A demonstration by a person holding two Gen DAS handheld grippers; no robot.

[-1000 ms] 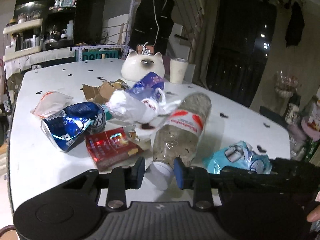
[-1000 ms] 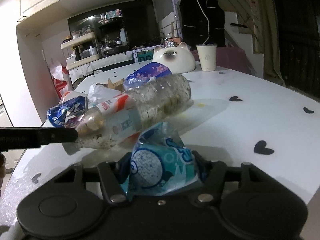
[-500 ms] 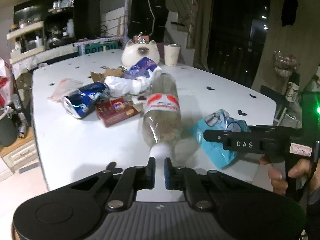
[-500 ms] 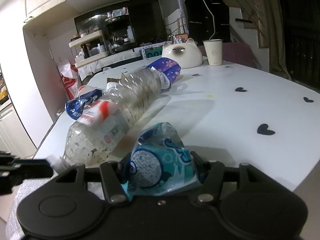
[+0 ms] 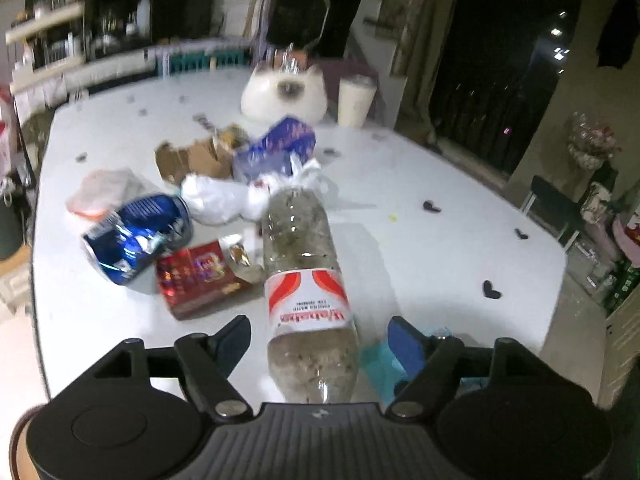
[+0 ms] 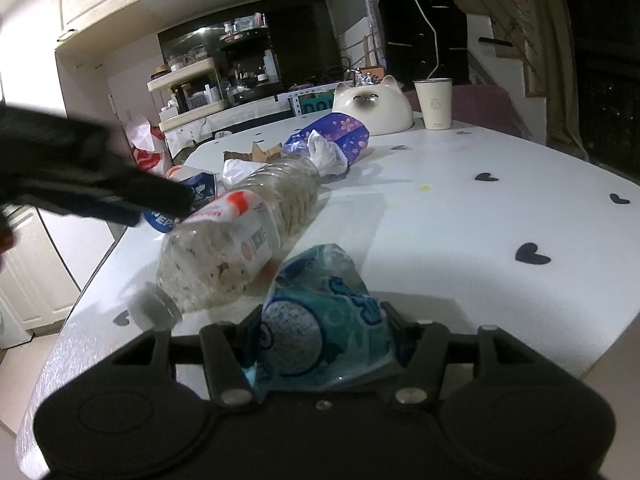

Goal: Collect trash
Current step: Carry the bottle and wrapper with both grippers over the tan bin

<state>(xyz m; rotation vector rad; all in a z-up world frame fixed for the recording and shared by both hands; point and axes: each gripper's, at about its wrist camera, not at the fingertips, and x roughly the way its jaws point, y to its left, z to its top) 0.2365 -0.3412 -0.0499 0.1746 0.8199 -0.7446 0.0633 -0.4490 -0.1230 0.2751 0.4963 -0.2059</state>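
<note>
Opening my left gripper [image 5: 319,338] around bottle [image 5: 304,264], pads clear | right gripper [image 6: 320,334] clamps wrapper [image 6: 324,340] for binning

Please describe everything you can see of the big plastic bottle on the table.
The plastic bottle is clear, ribbed and dirty inside, with a white and red label and a white cap. It lies on its side on the white table, cap toward the near edge. Its neck end sits between the open fingers of the left tool, which have just been opening; neither pad presses it.
</note>
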